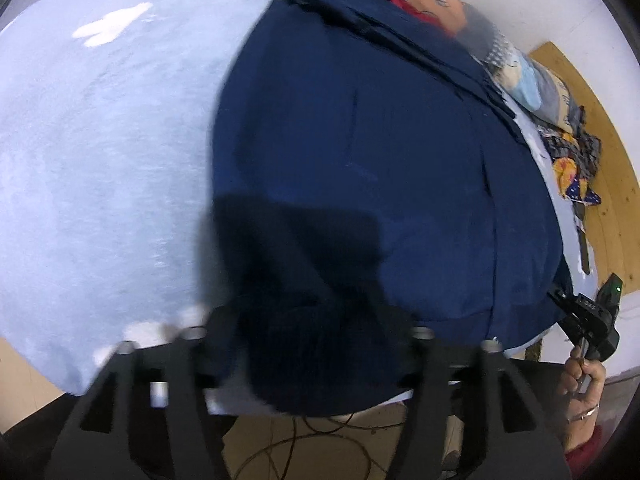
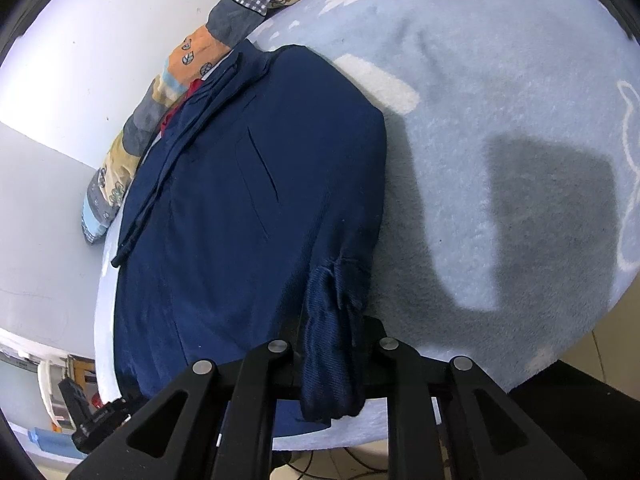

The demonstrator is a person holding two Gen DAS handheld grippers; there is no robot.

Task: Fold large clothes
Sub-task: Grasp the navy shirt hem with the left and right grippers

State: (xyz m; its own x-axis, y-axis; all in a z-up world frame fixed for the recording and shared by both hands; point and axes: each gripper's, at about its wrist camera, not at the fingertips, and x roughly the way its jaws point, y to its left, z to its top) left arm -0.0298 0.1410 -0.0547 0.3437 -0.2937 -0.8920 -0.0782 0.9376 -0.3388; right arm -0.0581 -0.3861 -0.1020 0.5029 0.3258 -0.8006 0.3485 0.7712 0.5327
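A navy blue garment lies folded flat on a pale blue blanket, with its waistband end towards the wall. In the left wrist view my left gripper hangs over the garment's near corner. Its jaws stand wide apart with a dark fold of the cloth between them; the picture is blurred there. In the right wrist view my right gripper is shut on a bunched corner of the same navy garment at the blanket's near edge. A person's hand holds that right gripper at the garment's right side.
A patchwork quilt and something red lie bunched along the white wall behind the garment. Patterned clothes sit at the bed's far corner above a wooden floor. Cables run on the floor below the bed's edge.
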